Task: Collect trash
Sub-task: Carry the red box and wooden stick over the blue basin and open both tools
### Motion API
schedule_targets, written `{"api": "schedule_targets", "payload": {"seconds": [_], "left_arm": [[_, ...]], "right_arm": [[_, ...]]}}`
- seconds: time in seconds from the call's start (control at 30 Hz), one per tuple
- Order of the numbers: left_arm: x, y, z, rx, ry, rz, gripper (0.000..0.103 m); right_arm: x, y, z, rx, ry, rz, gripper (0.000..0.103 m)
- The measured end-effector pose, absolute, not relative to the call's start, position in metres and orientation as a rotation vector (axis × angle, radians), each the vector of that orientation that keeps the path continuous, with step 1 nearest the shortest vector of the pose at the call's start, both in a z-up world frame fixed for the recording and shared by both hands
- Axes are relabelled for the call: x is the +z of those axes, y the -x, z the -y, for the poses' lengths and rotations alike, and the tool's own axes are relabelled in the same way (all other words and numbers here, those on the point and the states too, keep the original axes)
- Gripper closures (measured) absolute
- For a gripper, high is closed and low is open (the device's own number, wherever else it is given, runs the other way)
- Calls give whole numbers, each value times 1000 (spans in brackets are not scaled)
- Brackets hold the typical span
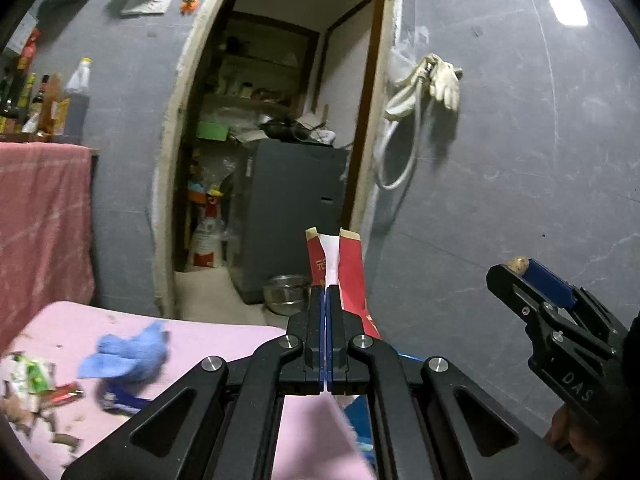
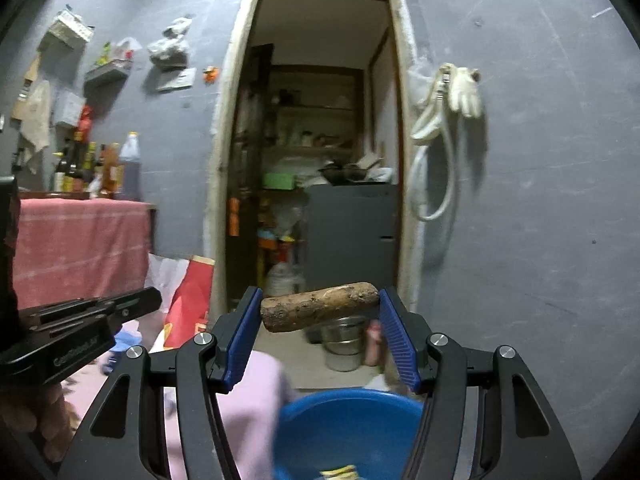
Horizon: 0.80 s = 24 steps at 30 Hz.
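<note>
While both tongs are lifted in front of a grey wall, the left tongs [image 1: 325, 300] are clenched on a red and white paper packet [image 1: 352, 276] that sticks up between their blue pads. The right tongs [image 2: 320, 308] grasp a brown, dirt-crusted stick-like piece of trash [image 2: 318, 306], held crosswise between ribbed blue pads.

Nearest, under the right tongs, lies a blue plastic basin [image 2: 352, 428], its near part cut off by the picture edge; something yellow inside it is too blurred to name. A pink-covered tabletop [image 1: 208, 336] spreads to the left. Only the left wrist view shows what litters it: a crumpled blue cloth [image 1: 128, 352], a green and white wrapper [image 1: 28, 376] and brown scraps [image 1: 60, 438], all smeared by motion.

Farther off, a steel bowl [image 2: 340, 344] sits on the floor by an open doorway [image 2: 320, 120], partly hidden behind the held stick. Inside the doorway stand a dark grey cabinet [image 2: 352, 232] and cluttered shelves, too dim to read. Right of the frame, a white glove [image 2: 466, 94] and a pale hose [image 2: 436, 168] hang on the wall. Far left, bottles [image 2: 100, 168] stand above a pink striped cloth [image 2: 80, 240].
</note>
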State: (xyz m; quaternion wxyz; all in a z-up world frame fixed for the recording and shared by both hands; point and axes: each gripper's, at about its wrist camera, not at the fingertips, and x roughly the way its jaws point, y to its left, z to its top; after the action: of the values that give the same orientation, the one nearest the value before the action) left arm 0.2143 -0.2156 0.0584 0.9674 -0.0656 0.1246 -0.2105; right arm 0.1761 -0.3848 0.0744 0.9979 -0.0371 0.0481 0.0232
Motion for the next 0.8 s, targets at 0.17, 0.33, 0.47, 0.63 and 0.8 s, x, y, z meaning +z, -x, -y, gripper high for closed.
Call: {"api": "schedule_targets", "payload": {"seconds": [0.17, 0.33, 0.47, 0.63, 0.8], "left_arm": [[47, -239, 253, -466, 133, -328, 103], [25, -265, 283, -475, 122, -440, 103], [6, -284, 296, -475, 119, -533, 103], [-14, -300, 309, -480, 113, -634, 103], [-29, -313, 309, -477, 131, -715, 103]], "right_arm": [[60, -186, 422, -6, 50, -147, 45], [40, -202, 448, -25, -1, -240, 45], [21, -214, 460, -25, -32, -329, 45], [2, -225, 469, -16, -73, -421, 45], [-8, -236, 475, -4, -109, -481, 45]]}}
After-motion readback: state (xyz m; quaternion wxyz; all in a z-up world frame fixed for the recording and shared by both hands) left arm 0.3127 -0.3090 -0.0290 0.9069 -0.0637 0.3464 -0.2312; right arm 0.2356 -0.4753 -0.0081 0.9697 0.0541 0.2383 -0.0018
